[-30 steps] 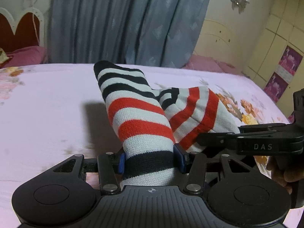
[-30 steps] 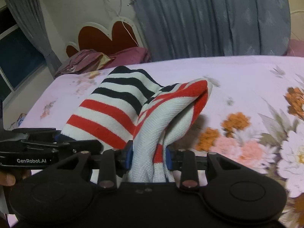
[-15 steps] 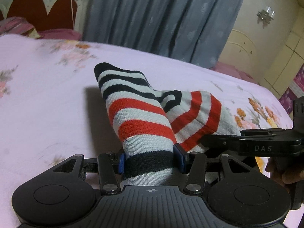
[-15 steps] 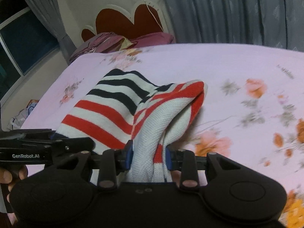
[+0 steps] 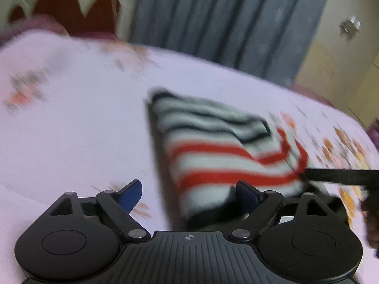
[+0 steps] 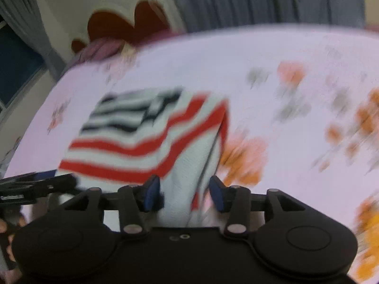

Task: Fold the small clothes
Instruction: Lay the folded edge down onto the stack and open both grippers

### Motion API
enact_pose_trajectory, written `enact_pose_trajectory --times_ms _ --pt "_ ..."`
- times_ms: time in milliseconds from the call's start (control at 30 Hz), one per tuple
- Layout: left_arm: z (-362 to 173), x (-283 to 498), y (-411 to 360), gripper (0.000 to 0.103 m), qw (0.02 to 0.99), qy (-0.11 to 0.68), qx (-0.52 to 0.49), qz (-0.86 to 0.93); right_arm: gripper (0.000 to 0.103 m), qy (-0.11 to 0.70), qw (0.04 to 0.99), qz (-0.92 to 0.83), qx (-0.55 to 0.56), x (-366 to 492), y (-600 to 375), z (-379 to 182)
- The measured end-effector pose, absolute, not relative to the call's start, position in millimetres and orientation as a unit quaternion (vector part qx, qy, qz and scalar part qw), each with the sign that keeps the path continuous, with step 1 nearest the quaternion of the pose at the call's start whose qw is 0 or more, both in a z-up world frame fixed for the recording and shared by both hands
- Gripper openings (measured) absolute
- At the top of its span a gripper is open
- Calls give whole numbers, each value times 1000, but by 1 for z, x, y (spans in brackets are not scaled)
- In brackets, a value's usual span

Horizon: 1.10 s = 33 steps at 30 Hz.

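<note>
A small knitted garment with white, red and black stripes (image 5: 220, 151) lies folded on the pink floral bedsheet (image 5: 78, 130). My left gripper (image 5: 189, 194) is open, its near edge of the garment lying loose between the spread jaws. My right gripper (image 6: 184, 194) is open too, jaws apart on either side of the garment's white and red edge (image 6: 151, 139). Both views are motion-blurred. The right gripper's finger (image 5: 341, 176) shows at the garment's right corner in the left wrist view.
A red heart-shaped headboard (image 6: 125, 23) and purple pillows (image 6: 104, 47) stand at the bed's far end. Grey-blue curtains (image 5: 225, 19) hang behind. A cream wardrobe (image 5: 343, 59) is to the right. A dark window (image 6: 16, 66) is at the left.
Both grippers have opened and let go of the striped garment, which has dropped flat onto the bed. Both cameras are moving fast, so the views blur.
</note>
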State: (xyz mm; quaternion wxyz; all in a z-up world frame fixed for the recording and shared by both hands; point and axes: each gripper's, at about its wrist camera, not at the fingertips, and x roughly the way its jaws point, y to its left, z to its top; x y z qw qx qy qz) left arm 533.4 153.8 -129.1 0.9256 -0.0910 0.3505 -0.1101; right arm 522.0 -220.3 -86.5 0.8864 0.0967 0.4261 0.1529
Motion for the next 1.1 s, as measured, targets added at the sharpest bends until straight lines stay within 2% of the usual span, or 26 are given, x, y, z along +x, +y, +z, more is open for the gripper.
enact_pose_trajectory --times_ms 33,67,100,133,267,333,400,533,633,767,833,900,1100 --pt "-123 535 156 79 931 337 -87 -115 45 410 895 148 91 519 -224 -77" --pt "-120 539 155 62 933 329 -82 -124 40 400 900 149 88 523 -226 -69" --pt "-119 547 153 54 932 331 -72 -128 36 396 901 156 82 531 -227 -66" --pt "-119 558 148 53 928 338 -68 -138 34 396 901 162 70 539 -224 -64" --pt "-137 593 125 52 917 367 -42 -149 20 419 891 177 5 566 -208 -81" --pt "-147 603 122 53 914 376 -38 -148 22 451 879 148 -32 578 -207 -107" --pt "-144 601 124 53 913 377 -41 -151 22 456 878 146 4 580 -217 -106" --pt "-131 588 129 53 920 361 -38 -149 23 452 880 147 -13 574 -218 -102" --pt "-115 566 133 53 927 336 -48 -161 28 430 892 141 -8 564 -226 -86" --pt "-108 535 118 53 926 323 -26 -195 24 408 896 175 -17 532 -241 -68" --pt "-124 536 107 53 917 351 9 -192 20 429 885 172 -52 522 -237 -78" --pt "-137 536 102 52 919 344 25 -191 18 450 878 143 -81 521 -239 -99" --pt "-113 516 98 53 923 336 30 -186 15 415 897 142 -59 502 -254 -77"
